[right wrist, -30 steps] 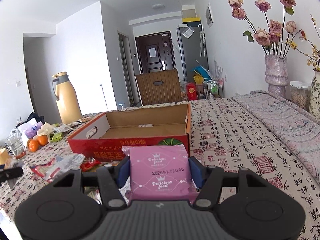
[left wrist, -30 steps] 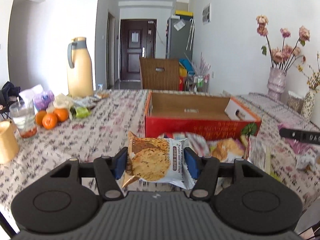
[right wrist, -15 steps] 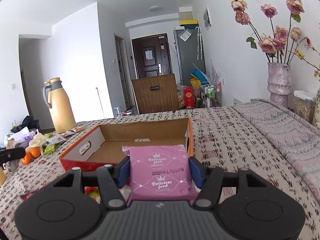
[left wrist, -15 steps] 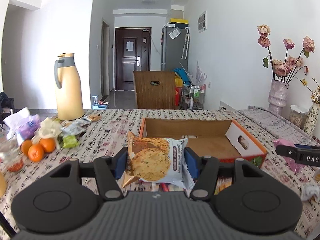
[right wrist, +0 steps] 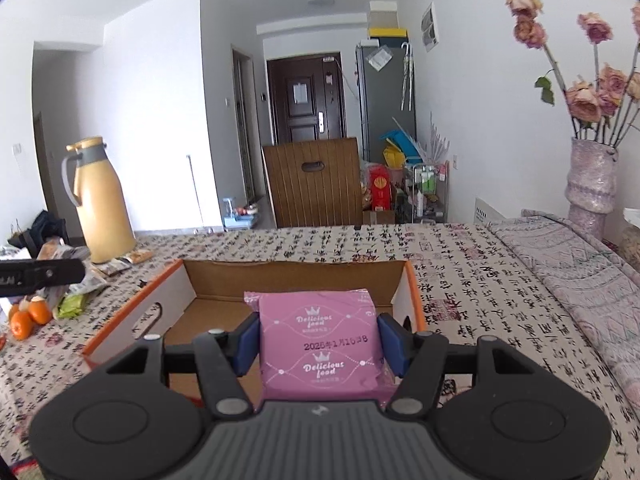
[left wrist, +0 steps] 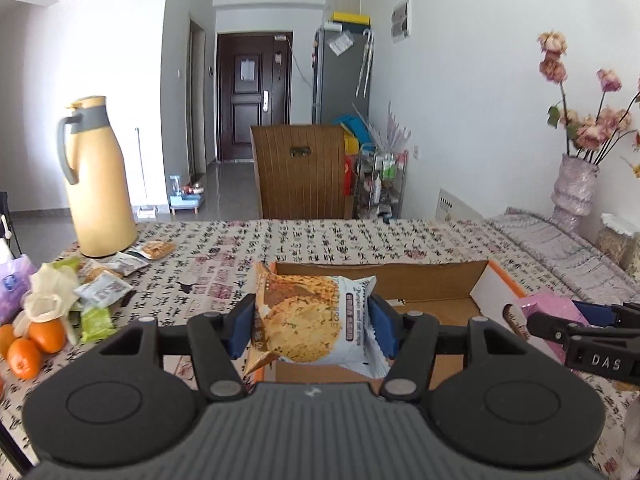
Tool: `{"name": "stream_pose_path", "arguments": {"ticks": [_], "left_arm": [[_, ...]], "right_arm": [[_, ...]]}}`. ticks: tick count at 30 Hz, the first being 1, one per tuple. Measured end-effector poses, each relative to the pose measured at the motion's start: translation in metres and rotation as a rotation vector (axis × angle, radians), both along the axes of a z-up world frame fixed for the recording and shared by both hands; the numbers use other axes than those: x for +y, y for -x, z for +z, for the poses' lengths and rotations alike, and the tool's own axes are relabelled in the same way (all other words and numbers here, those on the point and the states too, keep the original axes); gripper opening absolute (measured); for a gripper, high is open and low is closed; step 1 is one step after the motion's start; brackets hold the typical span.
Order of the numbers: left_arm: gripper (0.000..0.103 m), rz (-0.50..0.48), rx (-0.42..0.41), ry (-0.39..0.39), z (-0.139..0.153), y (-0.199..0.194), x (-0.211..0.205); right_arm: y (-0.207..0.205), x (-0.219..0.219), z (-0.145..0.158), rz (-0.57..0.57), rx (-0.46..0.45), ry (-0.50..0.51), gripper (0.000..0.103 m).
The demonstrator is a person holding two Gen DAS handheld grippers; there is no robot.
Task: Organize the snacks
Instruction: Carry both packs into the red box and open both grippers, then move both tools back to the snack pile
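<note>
My left gripper is shut on a white cracker packet printed with round biscuits, held above the near left part of the open cardboard box. In the right wrist view my right gripper is shut on a pink snack packet marked "Delicious food", over the near middle of the same box, whose brown floor looks bare. The right gripper with its pink packet also shows at the right edge of the left wrist view. The left gripper's finger pokes in at the left of the right wrist view.
A tall yellow thermos stands at the table's far left, with loose snack packets and oranges in front of it. A vase of dried roses stands at the far right. A wooden chair back rises behind the table.
Both grippers moved forward and slightly up with their packets, from short of the box's red front wall to over its open inside. The snack pile in front of the box has dropped out of view.
</note>
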State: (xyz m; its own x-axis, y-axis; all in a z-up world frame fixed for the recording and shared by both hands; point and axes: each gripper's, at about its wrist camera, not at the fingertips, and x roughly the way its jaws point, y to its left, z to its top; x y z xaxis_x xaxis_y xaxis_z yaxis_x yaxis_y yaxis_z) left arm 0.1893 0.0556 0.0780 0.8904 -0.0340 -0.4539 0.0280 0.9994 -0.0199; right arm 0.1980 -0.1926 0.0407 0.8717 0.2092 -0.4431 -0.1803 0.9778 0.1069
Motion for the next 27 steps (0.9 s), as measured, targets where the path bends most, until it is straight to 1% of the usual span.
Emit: {"name": "stream_pose_path", "arguments": {"ticks": [7, 10, 13, 14, 15, 16, 17, 18, 19, 20, 21, 22, 23, 25, 27], "left_arm": [[0.060, -0.005, 0.123, -0.036, -0.027, -0.053, -0.012], [0.061, -0.004, 0.171, -0.039, -0.039, -0.067, -0.014], [0.064, -0.007, 0.191, -0.042, -0.047, -0.071, -0.015], [0.068, -0.011, 0.193, -0.041, -0.048, -0.072, -0.015], [0.076, -0.007, 0.195, -0.044, -0.049, -0.073, -0.015], [0.081, 0.001, 0.194, -0.050, -0.050, -0.072, -0.015], [0.087, 0.006, 0.192, -0.056, -0.049, -0.072, -0.016], [0.090, 0.009, 0.185, -0.061, -0.048, -0.071, -0.017], [0.092, 0.008, 0.179, -0.061, -0.047, -0.070, -0.017], [0.097, 0.008, 0.173, -0.059, -0.045, -0.068, -0.016], [0.102, 0.013, 0.164, -0.061, -0.044, -0.067, -0.015], [0.103, 0.019, 0.155, -0.063, -0.042, -0.065, -0.015], [0.103, 0.021, 0.147, -0.063, -0.041, -0.062, -0.014], [0.103, 0.026, 0.141, -0.058, -0.039, -0.059, -0.013], [0.103, 0.033, 0.139, -0.053, -0.036, -0.055, -0.011]], "right_arm": [[-0.045, 0.016, -0.019, 0.003, 0.099, 0.055, 0.061], [-0.058, 0.018, -0.029, 0.003, 0.146, 0.071, 0.061], [-0.063, 0.018, -0.036, 0.005, 0.171, 0.074, 0.061], [-0.064, 0.018, -0.038, 0.008, 0.177, 0.075, 0.061], [-0.065, 0.018, -0.039, 0.010, 0.181, 0.076, 0.061], [-0.066, 0.018, -0.040, 0.013, 0.183, 0.077, 0.061], [-0.065, 0.017, -0.040, 0.013, 0.182, 0.080, 0.060], [-0.065, 0.017, -0.040, 0.013, 0.177, 0.081, 0.061], [-0.064, 0.016, -0.039, 0.015, 0.173, 0.079, 0.064], [-0.063, 0.015, -0.038, 0.015, 0.170, 0.075, 0.068], [-0.062, 0.014, -0.037, 0.013, 0.165, 0.073, 0.076], [-0.060, 0.013, -0.036, 0.010, 0.156, 0.070, 0.083], [-0.058, 0.012, -0.035, 0.010, 0.150, 0.068, 0.085], [-0.054, 0.009, -0.032, 0.005, 0.140, 0.060, 0.096], [-0.049, 0.006, -0.030, 0.001, 0.132, 0.051, 0.103]]}}
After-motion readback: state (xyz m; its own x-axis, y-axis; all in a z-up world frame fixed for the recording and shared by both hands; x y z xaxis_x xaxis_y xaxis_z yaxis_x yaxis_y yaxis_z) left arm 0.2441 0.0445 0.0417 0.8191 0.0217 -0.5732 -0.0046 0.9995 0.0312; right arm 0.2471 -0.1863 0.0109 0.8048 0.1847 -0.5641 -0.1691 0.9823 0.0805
